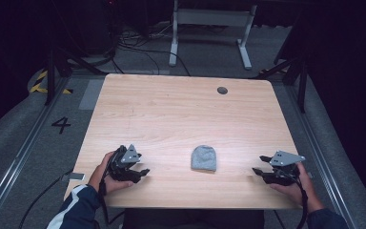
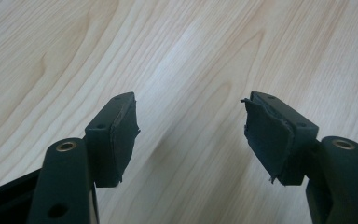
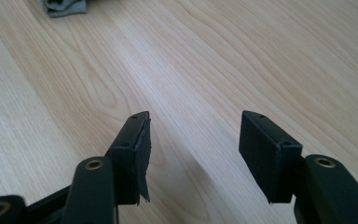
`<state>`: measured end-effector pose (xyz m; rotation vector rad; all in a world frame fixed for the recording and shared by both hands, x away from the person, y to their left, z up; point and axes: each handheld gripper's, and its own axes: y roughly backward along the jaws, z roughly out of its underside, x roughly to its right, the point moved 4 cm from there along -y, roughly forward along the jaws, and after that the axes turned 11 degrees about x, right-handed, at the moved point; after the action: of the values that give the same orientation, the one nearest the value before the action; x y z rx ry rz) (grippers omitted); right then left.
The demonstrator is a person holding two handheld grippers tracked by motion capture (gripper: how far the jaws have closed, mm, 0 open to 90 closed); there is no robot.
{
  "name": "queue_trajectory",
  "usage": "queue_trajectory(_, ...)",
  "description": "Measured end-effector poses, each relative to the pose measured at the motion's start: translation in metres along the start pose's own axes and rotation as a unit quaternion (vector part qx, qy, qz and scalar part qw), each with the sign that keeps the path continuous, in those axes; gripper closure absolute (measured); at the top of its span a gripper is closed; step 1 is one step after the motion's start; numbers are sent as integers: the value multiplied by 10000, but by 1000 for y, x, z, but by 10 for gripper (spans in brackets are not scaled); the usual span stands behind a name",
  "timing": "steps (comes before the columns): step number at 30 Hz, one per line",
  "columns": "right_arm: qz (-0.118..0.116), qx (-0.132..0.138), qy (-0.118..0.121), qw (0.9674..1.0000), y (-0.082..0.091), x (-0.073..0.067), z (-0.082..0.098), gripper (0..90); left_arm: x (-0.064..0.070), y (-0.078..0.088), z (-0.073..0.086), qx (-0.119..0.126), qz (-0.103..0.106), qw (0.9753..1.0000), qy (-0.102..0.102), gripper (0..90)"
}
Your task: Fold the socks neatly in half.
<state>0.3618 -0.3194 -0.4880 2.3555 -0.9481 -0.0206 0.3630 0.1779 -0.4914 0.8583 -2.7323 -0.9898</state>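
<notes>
High view: grey beanie folded btwn left gripper & right gripper, clear of both; jaws wide, empty. Fold looks done.

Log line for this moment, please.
left gripper: open, empty | right gripper: open, empty | grey cloth: on table, between grippers, untouched

Grey folded cloth flat on table

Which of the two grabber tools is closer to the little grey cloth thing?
The left tool. It sits a shorter stretch of bare table from the grey cloth than the right tool does, though the gap is only slightly smaller. Neither touches it.
</notes>
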Motion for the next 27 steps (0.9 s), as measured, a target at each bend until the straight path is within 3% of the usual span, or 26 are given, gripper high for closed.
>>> queue_trajectory(9,323,-23,-479,9983,21,14,26,412,-8,27,27,55,-177,9993,318,333)
queue_trajectory(10,372,-27,-625,9973,25,17,31,402,-9,30,30,74,-192,9991,369,332)
queue_trajectory(12,403,-28,-684,9968,27,19,34,401,-12,35,36,133,-186,9985,507,331)
queue_trajectory(16,531,-56,-977,9938,33,25,46,378,-18,41,52,137,-238,9963,811,325)
queue_trajectory(20,582,22,-1335,9893,35,32,57,334,-25,46,61,355,-348,9930,1073,308)
queue_trajectory(22,620,105,-1496,9867,36,36,61,306,-26,47,63,343,-514,9917,1124,288)
queue_trajectory(23,619,117,-1562,9857,35,37,62,297,-27,47,63,313,-546,9924,1054,276)
queue_trajectory(27,632,95,-1558,9857,34,38,62,275,-25,45,63,253,-531,9940,920,228)
